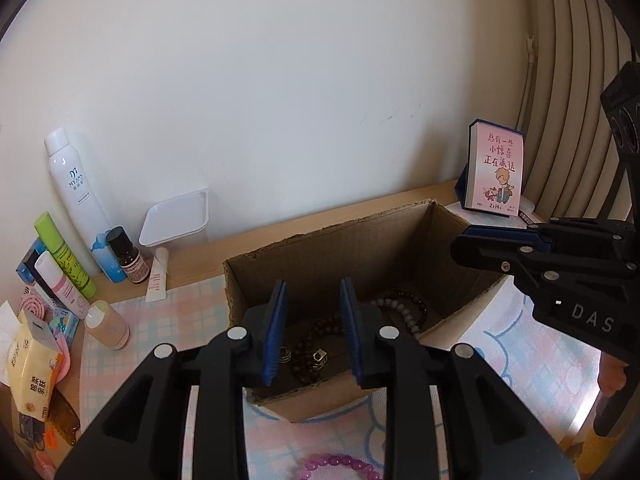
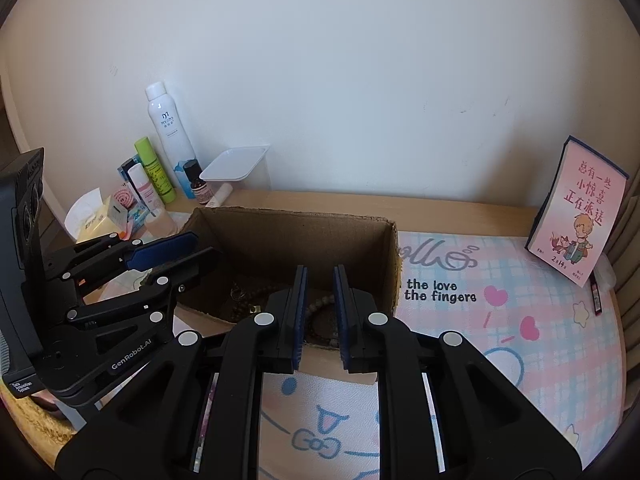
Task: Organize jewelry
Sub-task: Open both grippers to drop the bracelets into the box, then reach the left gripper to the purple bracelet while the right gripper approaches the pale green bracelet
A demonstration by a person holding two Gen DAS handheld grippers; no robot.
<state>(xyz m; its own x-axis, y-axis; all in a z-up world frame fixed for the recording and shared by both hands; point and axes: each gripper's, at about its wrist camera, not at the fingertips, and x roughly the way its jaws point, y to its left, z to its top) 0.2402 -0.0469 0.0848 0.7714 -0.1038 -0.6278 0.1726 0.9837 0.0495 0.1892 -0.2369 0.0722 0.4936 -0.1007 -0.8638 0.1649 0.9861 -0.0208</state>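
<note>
Both grippers hang over the cardboard box of bead bracelets – the left gripper parted and empty, the right gripper narrowly parted, holding nothing – so the purple bead bracelet on the mat likely comes next.

The black plastic left gripper and black plastic right gripper are being seen with blue ribbed pads, round silver pivot screws and white lettering ("GenRobot.AI", "DAS").
</note>
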